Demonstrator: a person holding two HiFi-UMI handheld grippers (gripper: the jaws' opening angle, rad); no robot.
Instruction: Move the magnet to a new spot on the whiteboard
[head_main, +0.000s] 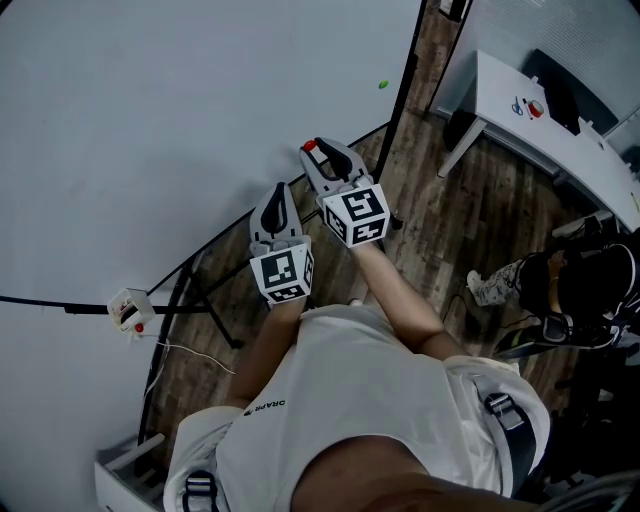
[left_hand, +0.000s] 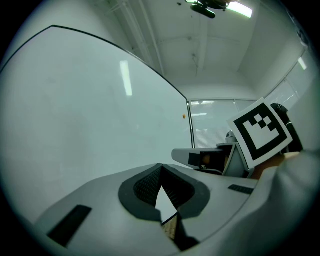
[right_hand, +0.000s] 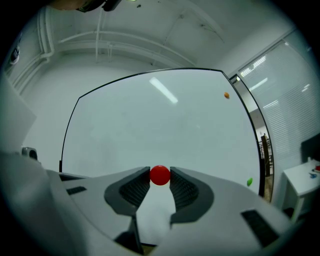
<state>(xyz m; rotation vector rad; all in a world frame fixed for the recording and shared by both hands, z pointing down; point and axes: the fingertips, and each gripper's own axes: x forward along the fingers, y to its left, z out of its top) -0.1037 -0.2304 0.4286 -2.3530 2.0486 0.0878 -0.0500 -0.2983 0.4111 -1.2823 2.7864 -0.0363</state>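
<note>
Red and round, the magnet (right_hand: 160, 175) is pinched between the tips of the right gripper (head_main: 313, 150). The gripper's dark ribbed pads press on it from both sides. In the right gripper view the magnet shows against the lower middle of the whiteboard (right_hand: 150, 130), a wide pale board with a thin black frame. Whether the magnet touches the board's face cannot be told.

In the head view the right gripper points at the whiteboard, close to its bottom edge, with the red magnet at its tip. The left gripper (head_main: 279, 192) is just beside it, a little farther back from the board. Its jaws are pressed together at the tips, with nothing between them. Both grippers are held out by a person in a white T-shirt (head_main: 350, 400), seen from above.

Two more magnets sit on the whiteboard. An orange magnet (right_hand: 226, 95) is near its upper right corner. A green magnet (right_hand: 249, 182) is near its right edge, lower down. Both are well apart from the grippers.

Past the whiteboard's right edge, a white desk (head_main: 570, 150) stands on a wood-plank floor (head_main: 450, 230). A second person (head_main: 570, 290) is near the desk.
</note>
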